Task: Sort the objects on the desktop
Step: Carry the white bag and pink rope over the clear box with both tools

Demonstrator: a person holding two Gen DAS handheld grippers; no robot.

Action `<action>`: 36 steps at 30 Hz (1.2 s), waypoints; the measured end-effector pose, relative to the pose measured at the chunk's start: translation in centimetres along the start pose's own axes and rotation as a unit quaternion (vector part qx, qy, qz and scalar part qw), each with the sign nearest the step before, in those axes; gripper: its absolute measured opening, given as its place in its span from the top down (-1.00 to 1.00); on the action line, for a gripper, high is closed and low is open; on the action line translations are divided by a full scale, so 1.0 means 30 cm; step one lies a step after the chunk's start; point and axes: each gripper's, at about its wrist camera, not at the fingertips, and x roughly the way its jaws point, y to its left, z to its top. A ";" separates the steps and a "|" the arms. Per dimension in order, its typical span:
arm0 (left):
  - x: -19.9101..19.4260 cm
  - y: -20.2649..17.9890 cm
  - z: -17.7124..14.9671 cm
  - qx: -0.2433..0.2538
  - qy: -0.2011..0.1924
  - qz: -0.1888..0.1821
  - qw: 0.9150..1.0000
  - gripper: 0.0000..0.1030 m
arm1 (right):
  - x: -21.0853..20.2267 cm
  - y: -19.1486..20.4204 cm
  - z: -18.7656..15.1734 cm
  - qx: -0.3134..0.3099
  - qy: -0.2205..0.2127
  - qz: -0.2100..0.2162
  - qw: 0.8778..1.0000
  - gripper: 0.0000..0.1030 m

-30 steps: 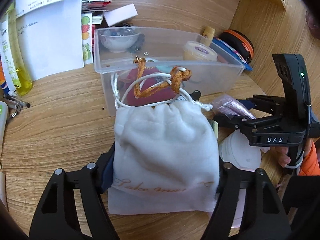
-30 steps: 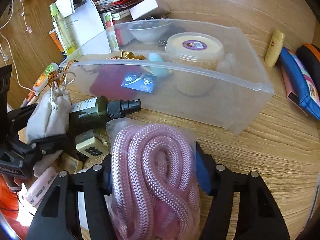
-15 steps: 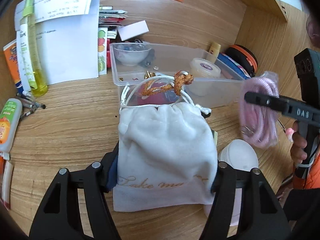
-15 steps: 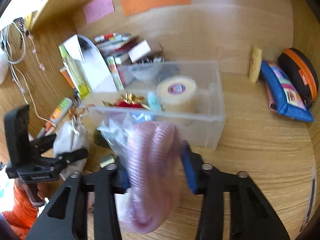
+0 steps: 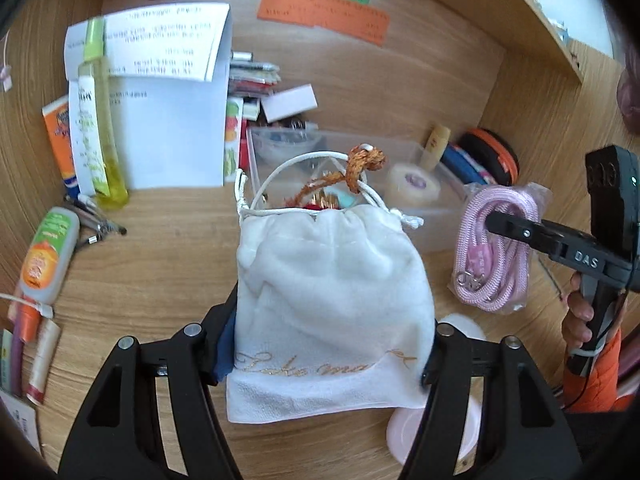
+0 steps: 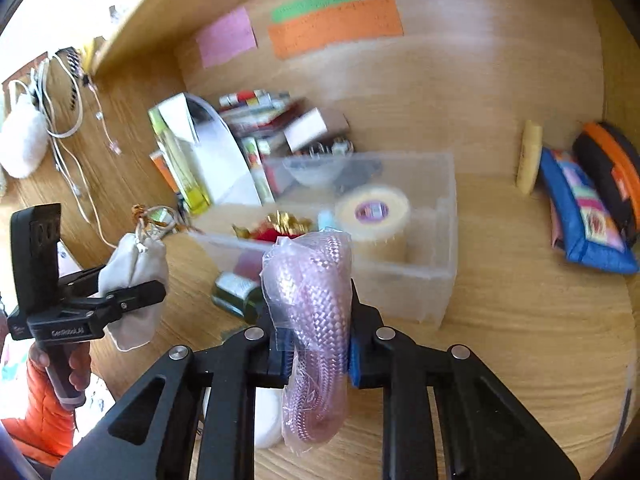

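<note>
The table (image 5: 168, 248) carries a clear bin (image 6: 400, 276) at twelve o'clock of both my tongs. My left tongs (image 5: 332, 344) grip a white pouch (image 5: 332, 292) off the table. My right tongs (image 6: 316, 344), having just closed, pinch the bagged pink rope (image 6: 312, 304), with that bin just beyond it.

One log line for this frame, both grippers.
left gripper: shut on white pouch | right gripper: shut on pink rope | both lifted

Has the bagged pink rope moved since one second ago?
Yes. The bagged pink rope, clamped in the right tongs, rose off the desk, level with the clear plastic box.
</note>
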 end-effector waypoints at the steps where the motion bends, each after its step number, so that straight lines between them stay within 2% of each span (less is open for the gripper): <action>1: -0.006 -0.002 0.013 -0.001 -0.003 -0.002 1.000 -0.26 | -0.013 0.004 0.010 -0.001 -0.006 0.004 1.000 0.65; 8: 0.009 -0.024 0.075 0.008 -0.002 -0.012 1.000 -0.26 | -0.063 0.035 0.076 -0.005 -0.046 0.017 0.999 0.65; 17: 0.075 -0.034 0.186 0.018 -0.001 -0.032 0.999 -0.26 | -0.050 0.050 0.174 -0.016 -0.072 0.001 0.997 0.65; 21: 0.109 -0.018 0.239 0.010 0.001 -0.040 0.999 -0.26 | -0.020 0.045 0.206 -0.008 -0.071 -0.004 0.997 0.65; 36: 0.288 0.002 0.356 0.012 0.011 -0.011 1.000 -0.26 | 0.166 0.048 0.334 -0.012 -0.037 -0.013 0.999 0.65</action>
